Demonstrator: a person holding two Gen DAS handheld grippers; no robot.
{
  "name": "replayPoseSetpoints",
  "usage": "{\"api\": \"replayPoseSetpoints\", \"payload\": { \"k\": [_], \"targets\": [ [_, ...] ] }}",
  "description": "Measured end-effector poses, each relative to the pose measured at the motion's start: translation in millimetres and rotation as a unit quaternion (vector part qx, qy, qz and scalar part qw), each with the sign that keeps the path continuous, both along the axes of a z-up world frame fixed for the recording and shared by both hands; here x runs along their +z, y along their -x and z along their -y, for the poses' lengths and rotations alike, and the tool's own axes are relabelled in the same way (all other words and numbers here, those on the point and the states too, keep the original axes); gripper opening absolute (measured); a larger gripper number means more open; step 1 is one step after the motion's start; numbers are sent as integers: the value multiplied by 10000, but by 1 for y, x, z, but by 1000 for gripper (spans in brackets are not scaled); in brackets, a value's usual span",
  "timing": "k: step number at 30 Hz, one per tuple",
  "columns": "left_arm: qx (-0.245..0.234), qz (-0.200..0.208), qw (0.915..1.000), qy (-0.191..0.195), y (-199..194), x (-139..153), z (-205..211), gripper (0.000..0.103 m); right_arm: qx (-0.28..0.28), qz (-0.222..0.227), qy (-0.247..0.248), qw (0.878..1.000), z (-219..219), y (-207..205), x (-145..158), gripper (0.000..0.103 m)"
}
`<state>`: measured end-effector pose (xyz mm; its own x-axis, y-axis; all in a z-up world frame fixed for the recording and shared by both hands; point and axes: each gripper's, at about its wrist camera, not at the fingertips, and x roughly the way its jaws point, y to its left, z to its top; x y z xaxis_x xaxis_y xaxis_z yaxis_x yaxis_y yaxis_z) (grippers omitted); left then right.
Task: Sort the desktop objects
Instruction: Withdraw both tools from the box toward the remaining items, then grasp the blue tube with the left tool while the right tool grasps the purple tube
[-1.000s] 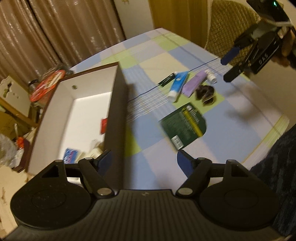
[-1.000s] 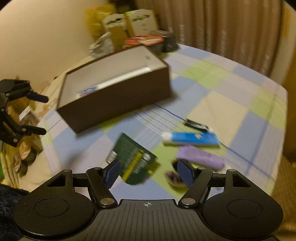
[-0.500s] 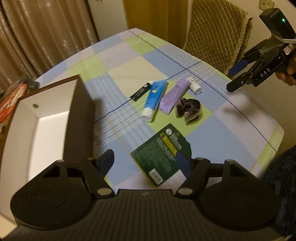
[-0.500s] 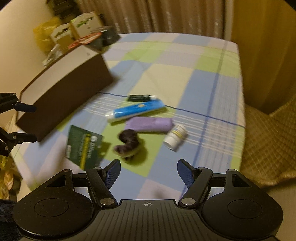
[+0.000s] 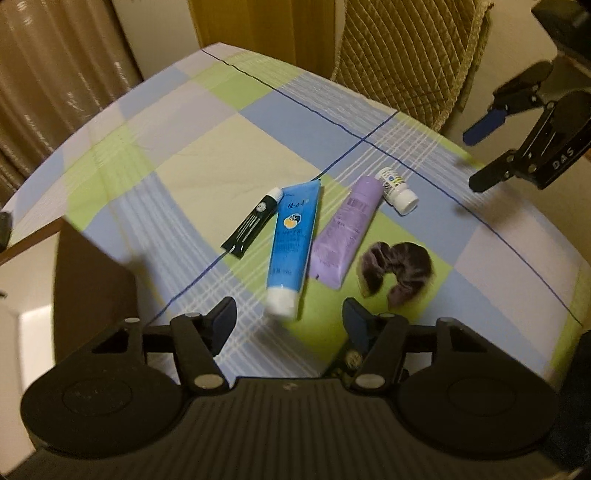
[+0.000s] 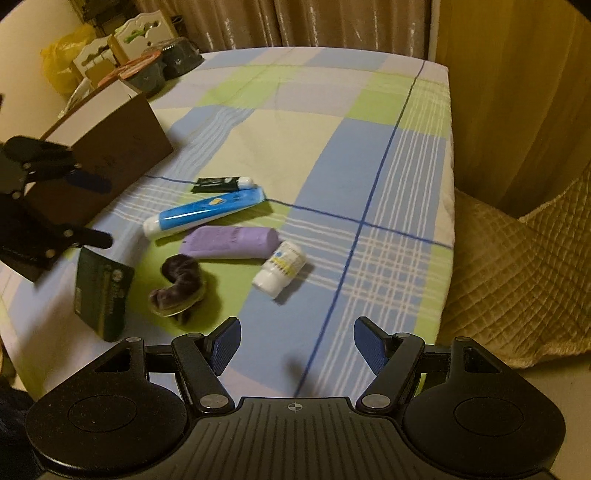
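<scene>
On the checked tablecloth lie a blue tube (image 5: 293, 240) (image 6: 201, 215), a purple tube (image 5: 347, 230) (image 6: 231, 242), a small black tube (image 5: 251, 227) (image 6: 221, 182), a white bottle (image 5: 399, 190) (image 6: 281, 268) and a dark scrunchie (image 5: 397, 266) (image 6: 181, 290). A green packet (image 6: 103, 291) lies nearest the brown box (image 6: 110, 147) (image 5: 92, 291). My left gripper (image 5: 290, 323) (image 6: 88, 208) hovers open just short of the blue tube's cap, empty. My right gripper (image 6: 297, 345) (image 5: 480, 157) is open and empty, on the near side of the white bottle.
A quilted chair (image 6: 517, 273) (image 5: 410, 55) stands beside the table's edge. Curtains (image 6: 332, 22) hang behind. Tins and clutter (image 6: 140, 70) crowd the far corner past the box. Open cloth stretches beyond the tubes.
My left gripper swung away from the box and moved in over the tubes. The right gripper's view panned right, from the box to the bottle and chair. Both stayed open.
</scene>
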<state>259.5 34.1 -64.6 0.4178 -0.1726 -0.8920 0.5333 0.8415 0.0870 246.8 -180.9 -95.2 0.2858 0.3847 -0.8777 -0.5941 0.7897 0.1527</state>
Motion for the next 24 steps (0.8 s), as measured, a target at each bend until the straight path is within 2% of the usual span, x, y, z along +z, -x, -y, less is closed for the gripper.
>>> {"api": "replayPoseSetpoints", "payload": {
  "k": [4, 7, 11, 13, 19, 24],
  "targets": [
    [-147, -158, 9997, -115, -19, -17, 5, 58, 271, 76, 130, 9995, -4, -13, -3, 71],
    [-216, -283, 9992, -162, -33, -30, 9, 51, 440, 89, 147, 9989, -10, -22, -4, 71],
    [-307, -401, 9985, -197, -46, -44, 13, 50, 752, 123, 150, 9970, -21, -30, -4, 71],
    [-338, -487, 9980, -202, -52, -51, 14, 46, 990, 152, 170, 9948, -29, -32, -5, 71],
    [-448, -608, 9971, 8, -59, -58, 11, 26, 1777, 293, 279, 9833, -58, -42, -12, 71],
    [-464, -615, 9970, 63, -48, -57, 5, 26, 2367, 280, 397, 9704, -83, -49, -24, 71]
  ]
}}
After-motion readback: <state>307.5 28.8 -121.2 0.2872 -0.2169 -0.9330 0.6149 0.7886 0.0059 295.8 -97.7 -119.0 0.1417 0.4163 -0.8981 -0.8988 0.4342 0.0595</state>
